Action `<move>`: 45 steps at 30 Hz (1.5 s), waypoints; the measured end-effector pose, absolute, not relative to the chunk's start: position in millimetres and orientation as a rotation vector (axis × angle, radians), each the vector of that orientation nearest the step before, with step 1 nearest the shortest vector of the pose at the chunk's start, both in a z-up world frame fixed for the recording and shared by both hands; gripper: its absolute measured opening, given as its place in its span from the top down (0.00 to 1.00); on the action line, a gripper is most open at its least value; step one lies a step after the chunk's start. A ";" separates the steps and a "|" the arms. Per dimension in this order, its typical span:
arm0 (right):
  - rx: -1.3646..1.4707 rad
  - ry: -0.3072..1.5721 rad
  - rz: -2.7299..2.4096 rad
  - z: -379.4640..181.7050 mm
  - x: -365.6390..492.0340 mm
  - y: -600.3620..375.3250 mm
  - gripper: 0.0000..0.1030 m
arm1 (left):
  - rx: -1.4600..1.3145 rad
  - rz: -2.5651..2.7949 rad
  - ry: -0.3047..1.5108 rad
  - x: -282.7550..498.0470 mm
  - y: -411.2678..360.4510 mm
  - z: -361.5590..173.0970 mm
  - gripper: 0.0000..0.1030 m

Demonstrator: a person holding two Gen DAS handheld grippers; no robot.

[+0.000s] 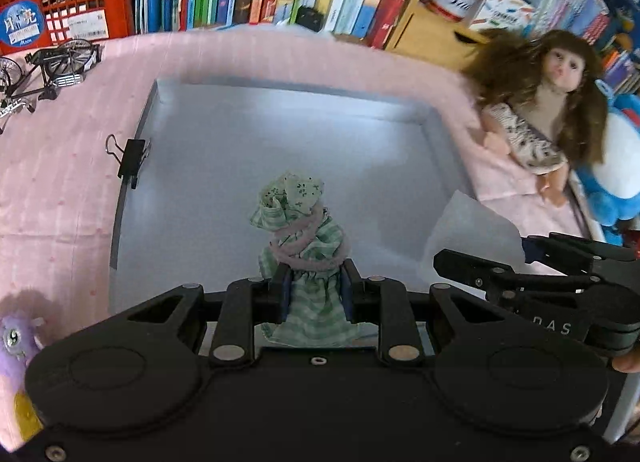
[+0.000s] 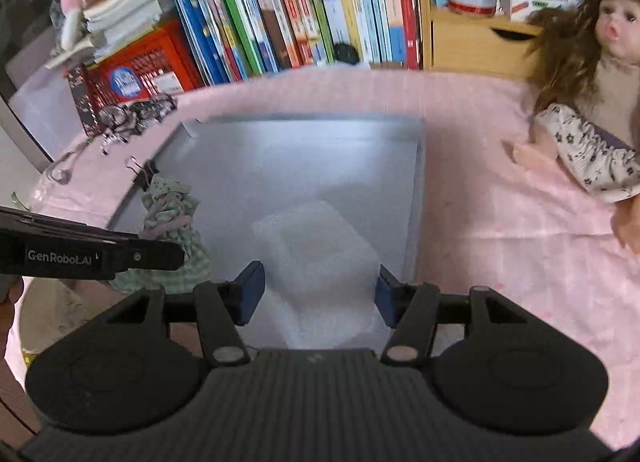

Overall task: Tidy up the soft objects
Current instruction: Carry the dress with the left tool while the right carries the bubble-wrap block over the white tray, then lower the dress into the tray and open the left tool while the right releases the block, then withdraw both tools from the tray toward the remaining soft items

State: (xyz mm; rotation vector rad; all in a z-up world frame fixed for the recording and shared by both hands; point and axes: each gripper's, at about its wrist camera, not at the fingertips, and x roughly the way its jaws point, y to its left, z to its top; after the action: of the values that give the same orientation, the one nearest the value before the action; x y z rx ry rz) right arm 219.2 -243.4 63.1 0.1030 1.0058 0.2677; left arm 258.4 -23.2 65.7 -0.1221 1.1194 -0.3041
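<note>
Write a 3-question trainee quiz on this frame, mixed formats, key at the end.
1. True or false: the left hand-held gripper is shut on the green checked cloth bundle.
2. What sits between the right hand-held gripper's pads? A) the doll B) a white translucent foam piece C) a binder clip
3. Fill in: the black binder clip is clamped on the grey tray's ____ edge in the left wrist view.

Key: 1 true; 2 B, the white translucent foam piece; 3 left. The doll lies outside the tray on the pink cloth.
</note>
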 end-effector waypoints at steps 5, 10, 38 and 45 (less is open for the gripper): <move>0.093 1.037 0.271 52.0 227.8 -239.5 0.39 | -0.123 -0.289 1.151 269.4 -26.3 53.4 0.77; 0.092 1.064 0.272 43.7 231.2 -236.6 0.40 | -0.129 -0.286 1.177 273.0 -29.3 43.9 0.77; 0.085 0.720 0.281 127.8 149.7 -266.1 0.09 | -0.043 -0.378 0.832 165.2 -14.9 125.1 0.28; 0.057 0.589 0.275 143.8 92.5 -271.6 0.04 | -0.061 -0.397 0.718 108.8 5.5 133.4 0.22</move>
State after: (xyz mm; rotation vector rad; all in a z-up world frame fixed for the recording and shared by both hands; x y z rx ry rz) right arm 92.5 -271.6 143.8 0.0570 0.5889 0.2753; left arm 108.8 5.5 133.4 -0.0606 0.7175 -0.3972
